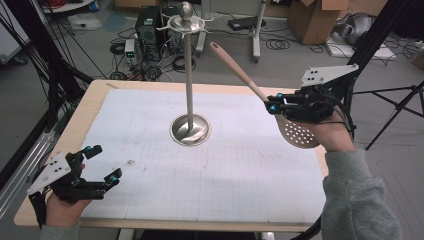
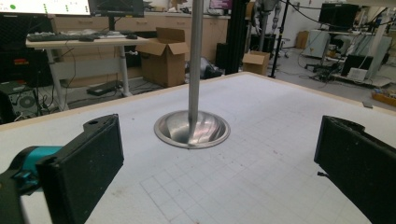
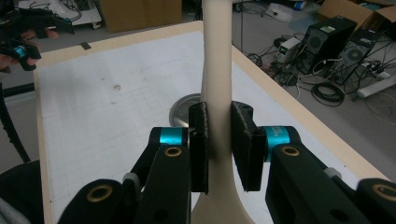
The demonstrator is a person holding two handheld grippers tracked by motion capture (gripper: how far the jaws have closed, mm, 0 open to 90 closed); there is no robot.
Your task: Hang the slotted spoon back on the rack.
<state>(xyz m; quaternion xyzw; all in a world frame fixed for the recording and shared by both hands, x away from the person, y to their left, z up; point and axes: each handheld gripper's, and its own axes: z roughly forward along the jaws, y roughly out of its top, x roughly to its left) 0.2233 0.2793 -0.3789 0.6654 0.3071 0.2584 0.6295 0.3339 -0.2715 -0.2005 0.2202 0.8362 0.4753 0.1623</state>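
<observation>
At the near left corner of the tabletop (image 1: 95, 107), the left hand-held gripper (image 1: 102, 167) is held low in a hand (image 1: 62, 210), with its jaws spread wide and nothing between them. In the left gripper view, the two black pads (image 2: 86, 161) are seen well apart, and the white gridded mat (image 2: 261, 140) lies bare between them.

Near the middle of the mat, a metal stand (image 1: 190, 90) is placed upright, its round base (image 2: 192, 129) resting flat and its thin pole rising to a ring of hooks at the top.

To the right, above the far right part of the tabletop, the right hand-held gripper (image 1: 271, 102) is pressed onto the handle of a beige slotted spoon (image 1: 260, 92). The handle is pinched just above the perforated head (image 1: 299, 134), which hangs low beside the right hand (image 1: 332, 135). The long handle is tilted up and to the left, its tip lying near the stand's pole but apart from it. In the right gripper view, the handle (image 3: 217, 70) is clamped between both pads, touching each.
</observation>
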